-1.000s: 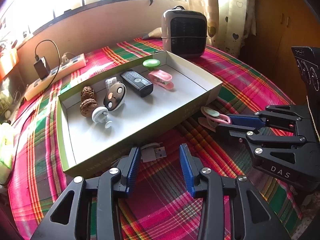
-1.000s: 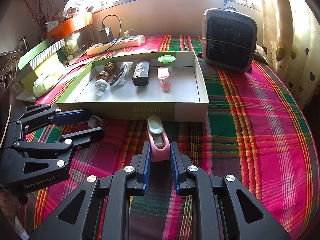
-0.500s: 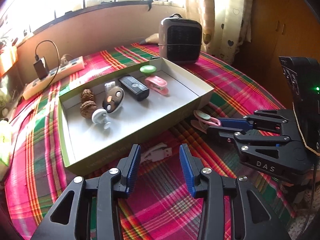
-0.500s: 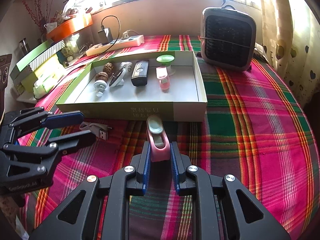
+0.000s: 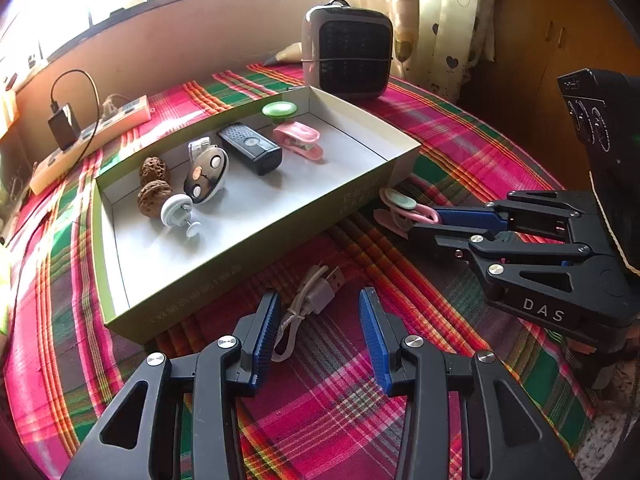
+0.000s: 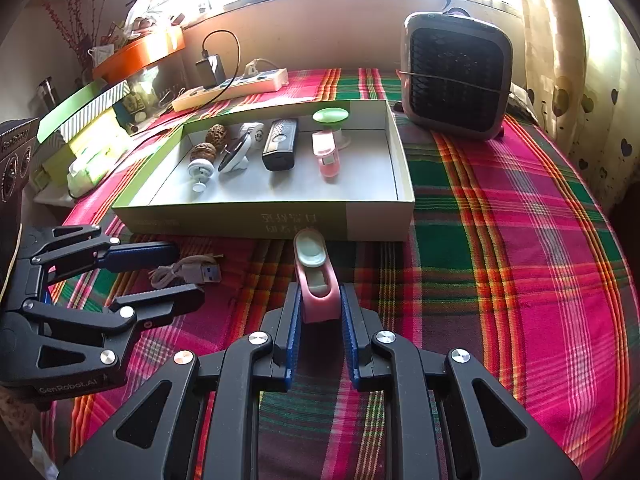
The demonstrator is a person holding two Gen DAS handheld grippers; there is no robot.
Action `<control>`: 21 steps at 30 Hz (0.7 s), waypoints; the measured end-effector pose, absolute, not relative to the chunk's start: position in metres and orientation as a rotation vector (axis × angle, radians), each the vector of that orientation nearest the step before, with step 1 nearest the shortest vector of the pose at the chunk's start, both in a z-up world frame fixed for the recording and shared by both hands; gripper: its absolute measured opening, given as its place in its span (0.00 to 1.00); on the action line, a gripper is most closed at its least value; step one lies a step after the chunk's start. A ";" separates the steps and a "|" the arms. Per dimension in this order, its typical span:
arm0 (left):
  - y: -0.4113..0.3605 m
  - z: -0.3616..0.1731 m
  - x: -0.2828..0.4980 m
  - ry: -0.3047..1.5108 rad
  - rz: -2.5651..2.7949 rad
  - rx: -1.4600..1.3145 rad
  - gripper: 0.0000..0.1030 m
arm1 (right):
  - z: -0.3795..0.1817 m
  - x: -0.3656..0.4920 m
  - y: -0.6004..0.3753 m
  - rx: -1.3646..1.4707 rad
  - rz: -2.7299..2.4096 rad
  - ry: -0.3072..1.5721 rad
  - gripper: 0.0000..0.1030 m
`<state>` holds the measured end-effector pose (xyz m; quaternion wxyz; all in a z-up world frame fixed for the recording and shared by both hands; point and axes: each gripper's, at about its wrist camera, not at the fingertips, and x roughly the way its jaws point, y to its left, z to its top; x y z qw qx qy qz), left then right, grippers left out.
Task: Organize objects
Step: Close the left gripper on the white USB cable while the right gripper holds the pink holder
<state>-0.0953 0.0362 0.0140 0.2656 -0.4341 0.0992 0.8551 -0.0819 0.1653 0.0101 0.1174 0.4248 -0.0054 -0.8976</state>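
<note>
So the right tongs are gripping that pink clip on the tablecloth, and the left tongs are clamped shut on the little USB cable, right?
Not quite. The left tongs are open: the USB cable lies loose on the tablecloth between their fingers, ungripped, as the left wrist view shows. The right tongs do grip the pink clip.
</note>
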 end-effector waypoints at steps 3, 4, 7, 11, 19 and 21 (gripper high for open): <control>0.038 0.011 -0.092 0.236 2.278 -1.196 0.37 | 0.010 -0.082 0.166 1.245 -2.622 -0.012 0.19; 0.038 0.010 -0.092 0.236 2.279 -1.200 0.37 | 0.010 -0.082 0.166 1.246 -2.621 -0.010 0.19; 0.038 0.010 -0.093 0.215 2.314 -1.216 0.37 | 0.010 -0.082 0.167 1.248 -2.615 -0.008 0.20; 0.040 0.011 -0.094 0.228 2.351 -1.245 0.37 | 0.009 -0.082 0.166 1.257 -2.601 0.000 0.20; 0.040 0.010 -0.096 0.257 2.405 -1.243 0.37 | 0.008 -0.085 0.165 1.253 -2.589 0.029 0.20; 0.039 0.010 -0.096 0.252 2.408 -1.241 0.37 | 0.008 -0.086 0.164 1.251 -2.587 0.036 0.22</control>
